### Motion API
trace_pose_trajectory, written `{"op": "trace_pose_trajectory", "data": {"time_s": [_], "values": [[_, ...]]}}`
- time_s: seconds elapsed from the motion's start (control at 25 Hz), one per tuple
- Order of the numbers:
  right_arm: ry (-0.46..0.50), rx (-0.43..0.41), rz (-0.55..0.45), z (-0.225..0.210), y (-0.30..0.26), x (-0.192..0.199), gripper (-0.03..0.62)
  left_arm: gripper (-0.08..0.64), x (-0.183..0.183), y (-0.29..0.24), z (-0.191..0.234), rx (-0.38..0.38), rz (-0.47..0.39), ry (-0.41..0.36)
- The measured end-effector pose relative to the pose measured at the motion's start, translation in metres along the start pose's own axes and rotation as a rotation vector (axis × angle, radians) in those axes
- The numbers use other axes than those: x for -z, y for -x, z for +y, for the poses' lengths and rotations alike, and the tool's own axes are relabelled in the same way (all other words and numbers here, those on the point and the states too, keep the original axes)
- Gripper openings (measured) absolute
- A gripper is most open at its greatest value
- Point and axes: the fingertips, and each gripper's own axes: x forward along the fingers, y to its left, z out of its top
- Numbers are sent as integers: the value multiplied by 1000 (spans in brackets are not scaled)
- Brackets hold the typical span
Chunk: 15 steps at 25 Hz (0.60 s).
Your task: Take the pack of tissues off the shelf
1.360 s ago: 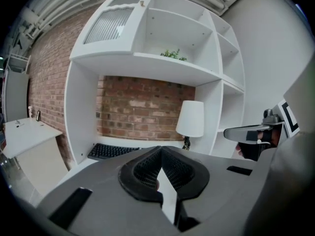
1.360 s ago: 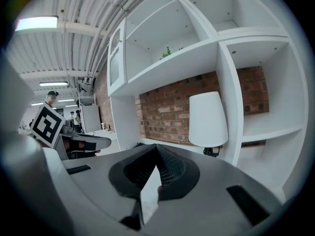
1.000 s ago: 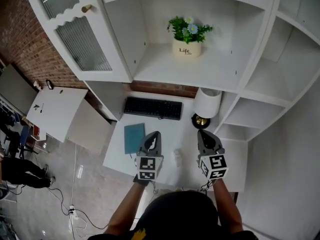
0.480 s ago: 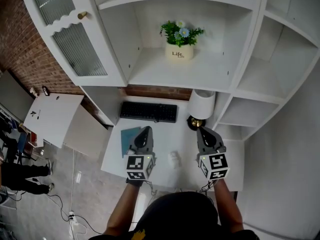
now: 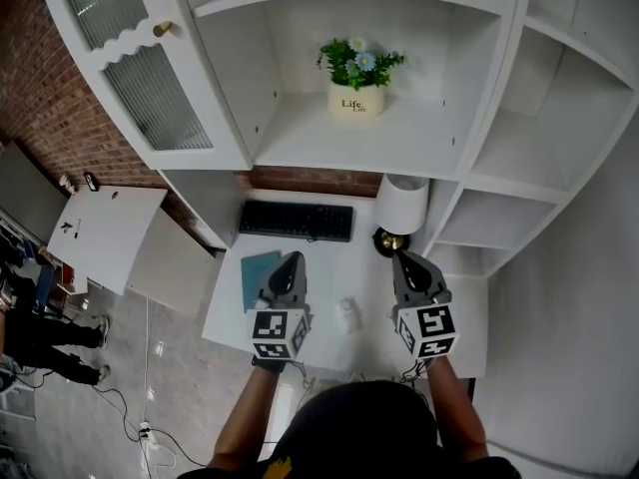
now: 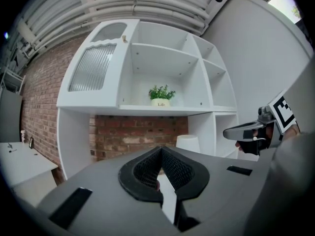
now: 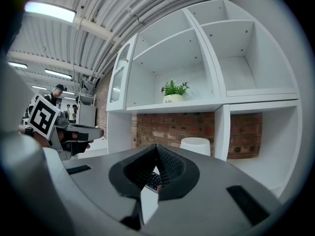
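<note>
- The person's left gripper (image 5: pixel 291 259) and right gripper (image 5: pixel 402 257), each dark grey with a black-and-white marker cube at its rear, hang side by side above a white rectangular desk (image 5: pixel 344 262). Both point towards the shelving.
- The left gripper's jaws are together, their black mesh pads meeting at the tips with nothing between them (only the pale desk shows through the slit lower down).
- The right gripper's jaws are likewise closed tip to tip and empty.
- A small white pack of tissues (image 5: pixel 348 314), or what appears to be one at this size, lies on the desk between the two grippers. It is touched by neither.
- A tall white wooden shelf unit (image 5: pixel 399 148) stands behind the desk. On its broad middle shelf is a green potted plant with pale blue flowers in a white pot (image 5: pixel 356 78).
- A flat black keyboard (image 5: pixel 297 221) sits at the back of the desk under that shelf. A white cylindrical lampshade (image 5: pixel 401 205) stands just to its right.
- A teal rectangular notebook (image 5: pixel 258 272) lies on the desk, partly under the left gripper.
- A ribbed-glass cabinet door (image 5: pixel 150 78) closes the unit's left side, and red brick wall (image 5: pixel 40 98) lies beyond it.
</note>
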Motion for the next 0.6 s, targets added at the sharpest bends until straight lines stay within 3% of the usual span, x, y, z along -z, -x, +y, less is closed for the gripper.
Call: {"op": "trace_pose_trajectory", "data": {"time_s": [0.4, 0.6], "values": [[-20, 12, 0, -9, 11, 3, 3, 5, 3, -3, -15, 32, 16, 0], [24, -2, -9, -7, 11, -3, 3, 5, 1, 0, -37, 80, 20, 57]]}}
